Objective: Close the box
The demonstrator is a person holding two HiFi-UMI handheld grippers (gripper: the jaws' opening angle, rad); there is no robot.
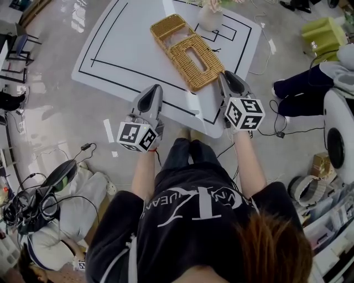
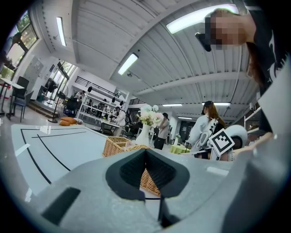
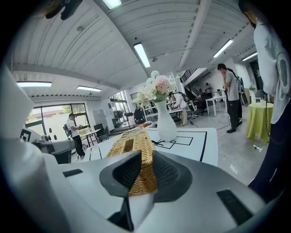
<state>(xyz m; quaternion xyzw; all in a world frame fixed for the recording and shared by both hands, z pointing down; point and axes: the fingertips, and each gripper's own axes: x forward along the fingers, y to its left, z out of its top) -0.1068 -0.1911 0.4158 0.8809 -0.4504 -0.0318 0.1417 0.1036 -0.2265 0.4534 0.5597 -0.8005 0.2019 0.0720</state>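
A wicker box lies slantwise on the white table (image 1: 121, 50); its open base (image 1: 167, 27) is at the far end. The flat lid (image 1: 194, 59) with a rectangular slot lies at the near end. My right gripper (image 1: 225, 76) is at the lid's near right corner. In the right gripper view the lid (image 3: 136, 150) fills the gap between the pads, which close on it (image 3: 146, 157). My left gripper (image 1: 150, 95) hovers over the table's near edge, left of the box, touching nothing. Its fingertips meet (image 2: 145, 152), with the wicker lid (image 2: 148, 179) beyond them.
A white vase (image 1: 210, 16) with flowers stands just behind the box; black tape lines run round the table. Cables, bags and gear lie on the floor at the left (image 1: 50, 193). A lime stool (image 1: 323, 33) and a seated person's legs (image 1: 301, 91) are at the right.
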